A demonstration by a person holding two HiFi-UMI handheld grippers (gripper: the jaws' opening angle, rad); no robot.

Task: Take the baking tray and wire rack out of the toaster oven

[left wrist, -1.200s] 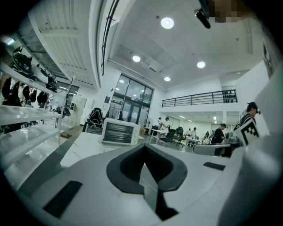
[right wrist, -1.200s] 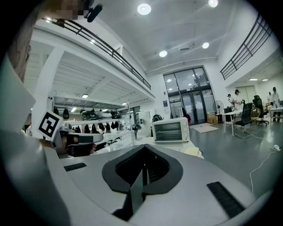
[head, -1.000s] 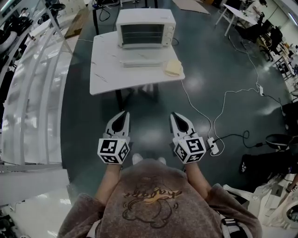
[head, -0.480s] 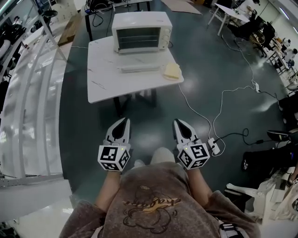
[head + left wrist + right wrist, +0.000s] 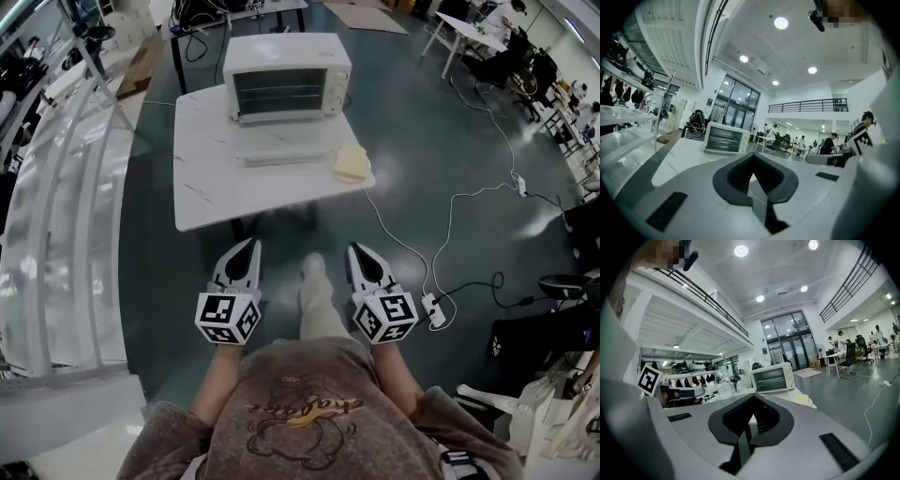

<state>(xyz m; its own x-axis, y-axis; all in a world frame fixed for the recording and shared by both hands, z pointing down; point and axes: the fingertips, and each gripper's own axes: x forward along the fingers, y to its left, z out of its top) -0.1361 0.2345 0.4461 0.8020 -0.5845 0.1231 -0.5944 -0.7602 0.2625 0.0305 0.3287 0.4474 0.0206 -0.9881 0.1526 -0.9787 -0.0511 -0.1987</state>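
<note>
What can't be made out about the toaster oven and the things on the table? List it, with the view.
- Toaster oven inside: too small in the head view to tell what sits in it.
- Flat pale object before it: too small there to identify.
- Yellow item: too small in the head view; partly hidden behind the right gripper in its own view.

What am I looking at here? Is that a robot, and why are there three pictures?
There is no robot. A person holds a hand-held two-jaw tool in each hand. The top-down picture comes from a camera on the person's head, and the other two come from cameras riding on each tool. The left tool and right tool are both shut and empty, held over the floor short of the white table. On the table are a toaster oven and a pale yellow pad, perhaps a cloth.
</note>
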